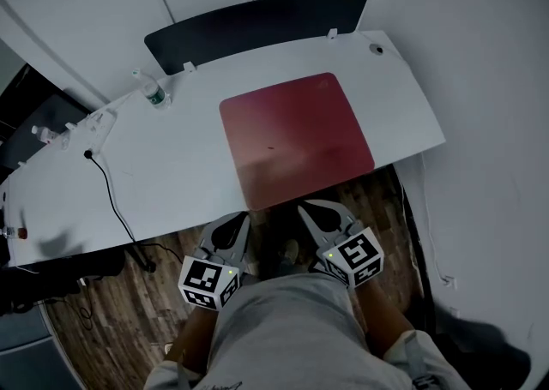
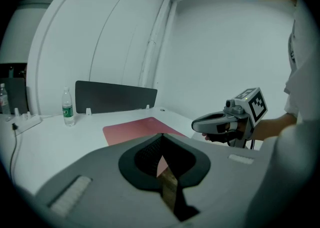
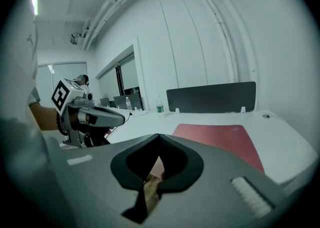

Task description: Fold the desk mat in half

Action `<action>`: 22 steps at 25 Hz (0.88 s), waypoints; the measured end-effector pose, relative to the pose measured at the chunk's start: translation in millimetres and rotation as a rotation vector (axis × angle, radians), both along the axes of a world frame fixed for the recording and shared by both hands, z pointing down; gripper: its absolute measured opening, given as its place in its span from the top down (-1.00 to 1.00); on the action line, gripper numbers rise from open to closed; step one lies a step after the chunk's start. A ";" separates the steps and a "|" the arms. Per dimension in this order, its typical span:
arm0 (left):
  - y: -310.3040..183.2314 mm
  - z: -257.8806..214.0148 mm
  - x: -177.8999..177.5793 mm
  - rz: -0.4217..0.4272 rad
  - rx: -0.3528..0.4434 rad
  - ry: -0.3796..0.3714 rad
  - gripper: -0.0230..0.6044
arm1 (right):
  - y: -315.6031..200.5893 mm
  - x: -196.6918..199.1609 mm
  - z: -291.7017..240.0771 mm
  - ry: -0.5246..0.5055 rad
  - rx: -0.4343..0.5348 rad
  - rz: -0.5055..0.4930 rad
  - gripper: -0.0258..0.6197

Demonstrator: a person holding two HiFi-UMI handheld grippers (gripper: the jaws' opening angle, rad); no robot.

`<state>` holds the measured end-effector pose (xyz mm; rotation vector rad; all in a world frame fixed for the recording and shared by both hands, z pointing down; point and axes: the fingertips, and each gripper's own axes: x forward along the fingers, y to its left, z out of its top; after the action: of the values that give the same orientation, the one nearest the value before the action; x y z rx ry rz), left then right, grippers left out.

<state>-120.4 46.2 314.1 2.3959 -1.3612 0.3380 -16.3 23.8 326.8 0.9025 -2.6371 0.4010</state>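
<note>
Desk mat (image 1: 296, 135), red, lying flat at the desk (image 1: 171, 174) near edge. Left gripper (image 1: 242, 220) and right gripper (image 1: 307, 208): fingers closed, empty, just off that edge.

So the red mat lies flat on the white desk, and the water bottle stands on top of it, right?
Not quite. The red mat does lie flat on the white desk, but the water bottle is not on it: it stands on bare desk near the back edge, apart from the mat, as the head view shows.
</note>
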 end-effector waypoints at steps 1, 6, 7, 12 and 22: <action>-1.8 -0.2 0.7 -0.005 -0.001 -0.006 0.86 | -3.8 1.3 1.3 0.004 0.000 -0.005 0.90; -10.5 -0.5 -5.7 -0.028 -0.012 -0.007 0.86 | -12.6 -1.8 8.7 0.014 -0.013 -0.029 0.90; -11.2 0.3 -8.7 -0.031 -0.014 -0.007 0.86 | -12.6 -4.2 10.7 0.021 -0.011 -0.033 0.90; -12.4 9.6 -19.9 -0.035 -0.026 -0.012 0.86 | -12.7 -9.8 20.2 0.040 0.002 -0.015 0.90; -23.3 36.5 -33.3 0.025 -0.054 0.001 0.86 | -25.5 -19.2 51.1 0.143 -0.002 0.000 0.90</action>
<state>-153.7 23.0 350.6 2.3704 -1.3060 0.3750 -35.5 -1.7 377.9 0.8960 -2.5065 0.3261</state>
